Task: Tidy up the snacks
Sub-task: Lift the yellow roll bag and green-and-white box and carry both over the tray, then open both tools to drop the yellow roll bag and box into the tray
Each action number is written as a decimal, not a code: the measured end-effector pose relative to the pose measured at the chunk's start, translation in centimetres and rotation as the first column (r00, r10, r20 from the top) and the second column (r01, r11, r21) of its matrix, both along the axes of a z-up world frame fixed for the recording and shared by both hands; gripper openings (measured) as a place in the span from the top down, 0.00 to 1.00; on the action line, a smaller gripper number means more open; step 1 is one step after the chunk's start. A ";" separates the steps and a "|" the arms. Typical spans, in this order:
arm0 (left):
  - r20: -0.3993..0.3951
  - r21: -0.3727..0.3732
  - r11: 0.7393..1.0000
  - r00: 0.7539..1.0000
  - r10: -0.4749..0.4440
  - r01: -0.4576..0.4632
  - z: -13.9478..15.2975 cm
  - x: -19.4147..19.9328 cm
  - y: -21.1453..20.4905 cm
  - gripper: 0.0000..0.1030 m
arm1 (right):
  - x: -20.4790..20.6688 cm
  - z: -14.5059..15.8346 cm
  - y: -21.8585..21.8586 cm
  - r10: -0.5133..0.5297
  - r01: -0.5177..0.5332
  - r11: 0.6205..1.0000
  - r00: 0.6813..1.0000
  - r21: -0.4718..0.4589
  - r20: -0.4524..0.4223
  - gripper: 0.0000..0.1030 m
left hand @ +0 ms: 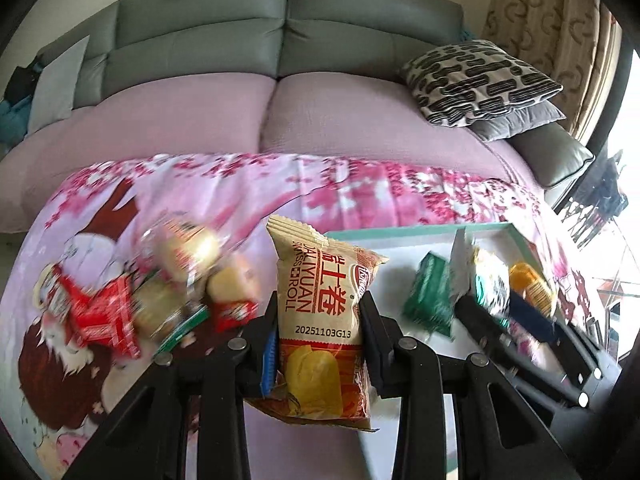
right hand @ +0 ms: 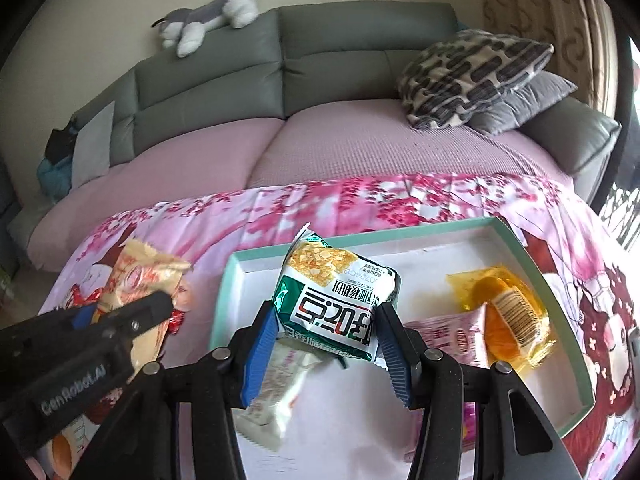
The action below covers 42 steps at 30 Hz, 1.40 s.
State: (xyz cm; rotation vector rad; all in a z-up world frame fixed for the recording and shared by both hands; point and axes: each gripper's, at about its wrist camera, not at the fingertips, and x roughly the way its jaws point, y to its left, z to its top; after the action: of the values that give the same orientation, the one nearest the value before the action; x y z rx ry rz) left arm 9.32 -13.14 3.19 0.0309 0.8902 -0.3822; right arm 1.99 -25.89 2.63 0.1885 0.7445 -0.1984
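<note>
My left gripper is clamping a tan swiss roll packet upright between narrowly set jaws, its crimped top edge standing well above the fingertips and its bottom corner hanging over the near edge of the tray. My right gripper is pinching a green-and-white snack packet between its blue pads, jaws partly closed on both sides of the packet, which is hanging above the white floor of the teal-rimmed tray. Under it a pale wrapper is lying on the tray floor; to the right an orange jelly cup and a pink packet are sitting near the right rim, leaving bare floor along the far wall. Left of the tray a blurred heap of loose snacks is crowding the pink floral cloth covering the bench. Beyond the cloth's far edge I am seeing the sofa with a patterned cushion.
</note>
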 end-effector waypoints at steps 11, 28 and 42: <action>-0.024 0.015 0.999 0.998 -0.052 0.053 -2.0 1.5 -4.9 0.64 | -0.5 -0.7 -5.3 -0.106 0.107 0.994 0.994 0.031 -0.013 0.48; -0.015 0.034 0.999 0.999 -0.029 0.030 -1.4 1.2 -5.2 0.45 | -0.4 -1.0 -5.3 -0.094 0.094 0.996 0.995 0.007 -0.018 0.46; -0.010 0.065 0.996 0.998 0.060 -0.059 -1.9 1.7 -2.8 0.09 | -0.5 -1.3 -5.7 -0.136 0.135 0.990 0.990 -0.039 -0.047 0.11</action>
State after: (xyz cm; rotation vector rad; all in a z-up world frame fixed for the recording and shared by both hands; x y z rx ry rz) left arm 11.02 -15.97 1.25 0.0617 0.9131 -0.2981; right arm 1.48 -31.57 1.38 0.2011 0.7779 -0.3465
